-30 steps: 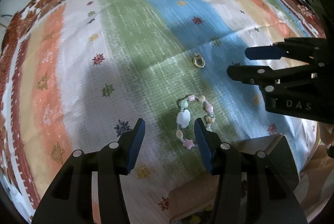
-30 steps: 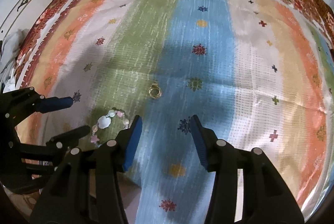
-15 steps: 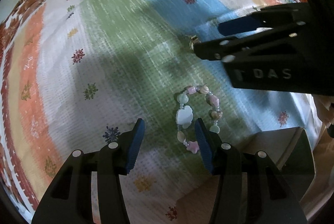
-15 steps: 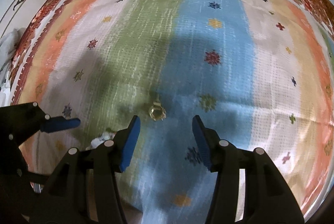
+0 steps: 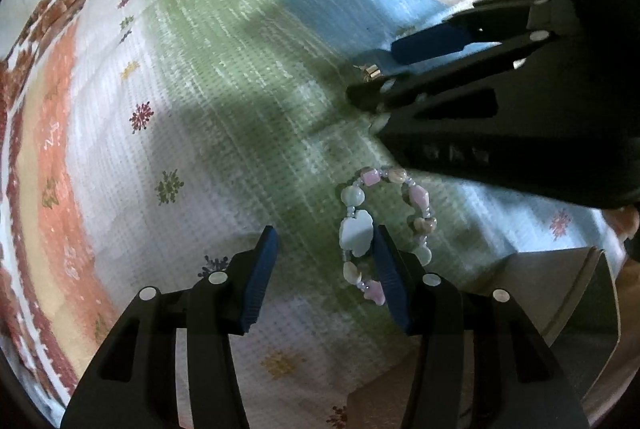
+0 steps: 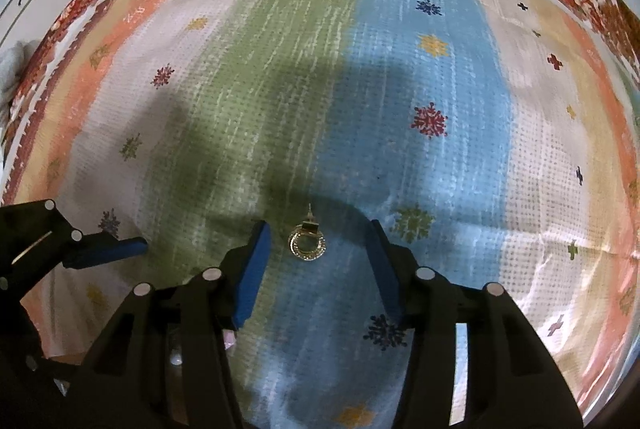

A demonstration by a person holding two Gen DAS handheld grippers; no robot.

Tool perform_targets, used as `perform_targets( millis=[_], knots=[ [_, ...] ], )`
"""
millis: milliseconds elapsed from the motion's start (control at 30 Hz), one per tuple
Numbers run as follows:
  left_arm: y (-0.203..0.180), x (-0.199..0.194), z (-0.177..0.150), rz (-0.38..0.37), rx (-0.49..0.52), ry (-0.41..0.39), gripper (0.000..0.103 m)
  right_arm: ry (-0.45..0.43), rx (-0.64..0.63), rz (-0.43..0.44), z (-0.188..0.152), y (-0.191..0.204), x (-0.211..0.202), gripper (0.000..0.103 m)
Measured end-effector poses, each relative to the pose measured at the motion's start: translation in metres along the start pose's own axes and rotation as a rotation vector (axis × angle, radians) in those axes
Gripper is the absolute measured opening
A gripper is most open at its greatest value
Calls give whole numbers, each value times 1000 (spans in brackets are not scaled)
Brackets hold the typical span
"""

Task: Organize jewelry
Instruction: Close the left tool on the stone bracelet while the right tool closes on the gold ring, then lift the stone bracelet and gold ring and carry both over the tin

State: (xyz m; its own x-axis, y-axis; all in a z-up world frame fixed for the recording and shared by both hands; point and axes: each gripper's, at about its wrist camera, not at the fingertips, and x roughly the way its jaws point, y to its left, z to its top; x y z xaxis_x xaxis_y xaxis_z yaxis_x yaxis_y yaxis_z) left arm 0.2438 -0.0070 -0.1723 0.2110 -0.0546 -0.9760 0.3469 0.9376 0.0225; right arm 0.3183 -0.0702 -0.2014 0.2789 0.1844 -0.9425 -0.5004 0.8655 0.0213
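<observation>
— Two pieces of jewelry lie on the striped cloth point(image 6: 436, 77). Where is the gold earring point(image 6: 307, 244)?

— Flat on the cloth, on the seam between the green stripe and the blue one. It sits between the two blue pads of the right claw point(image 6: 316, 261), nearer the left pad, and touches neither. Its post points away from the claw.

— So the right claw has not gripped it?

— No. Its jaws stand wide apart around the earring, holding nothing. In the left wrist view, only a glint of the earring point(image 5: 370, 72) shows at the tip of the right claw point(image 5: 384, 77).

— And the other piece?

— A beaded bracelet point(image 5: 382, 225) with pastel stones and one large pale bead lies on the green stripe, near the earring and on its left. The right-hand pad of the left claw point(image 5: 324, 261) sits over the bracelet's loop; the large bead lies between the pads. I cannot tell whether the pad touches it.

— The left claw's state?

— Spread open, holding nothing.

— Anything beyond?

— A cardboard box point(image 5: 568, 293) just beside the bracelet, on the side away from the earring.
</observation>
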Motion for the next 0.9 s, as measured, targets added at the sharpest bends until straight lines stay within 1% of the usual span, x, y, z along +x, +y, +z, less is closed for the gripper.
perform_targets(
  millis=[33,67,100,267,367,500,567,700,833,867,900],
  knots=[
    [1,0,1,3,-9,3,32,2,8,3,0,-2,0,23],
    [1,1,3,8,-19,5,26,3,14,7,0,-3,0,18],
    [2,1,3,11,-27,8,16,2,14,9,0,-4,0,18],
    [3,0,4,-4,-60,-6,16,0,22,24,-2,-7,-3,17],
    [14,-7,-3,-3,-93,-32,16,-2,31,30,-3,-9,-7,17],
    [28,-22,-11,-13,-143,-75,16,-12,34,35,-6,-8,-17,17],
    [32,-34,-13,-24,-174,-111,16,-20,34,40,-7,-7,-24,17],
    [34,-56,-20,-33,-199,-155,16,-37,33,40,-12,-3,-37,17],
    [35,-71,-26,-33,-213,-183,16,-54,27,35,-19,2,-50,17],
    [29,-71,-17,-33,-216,-186,16,-58,24,32,-21,3,-53,17],
    [32,-72,-16,-34,-221,-191,16,-65,21,28,-24,6,-57,17]
  ],
)
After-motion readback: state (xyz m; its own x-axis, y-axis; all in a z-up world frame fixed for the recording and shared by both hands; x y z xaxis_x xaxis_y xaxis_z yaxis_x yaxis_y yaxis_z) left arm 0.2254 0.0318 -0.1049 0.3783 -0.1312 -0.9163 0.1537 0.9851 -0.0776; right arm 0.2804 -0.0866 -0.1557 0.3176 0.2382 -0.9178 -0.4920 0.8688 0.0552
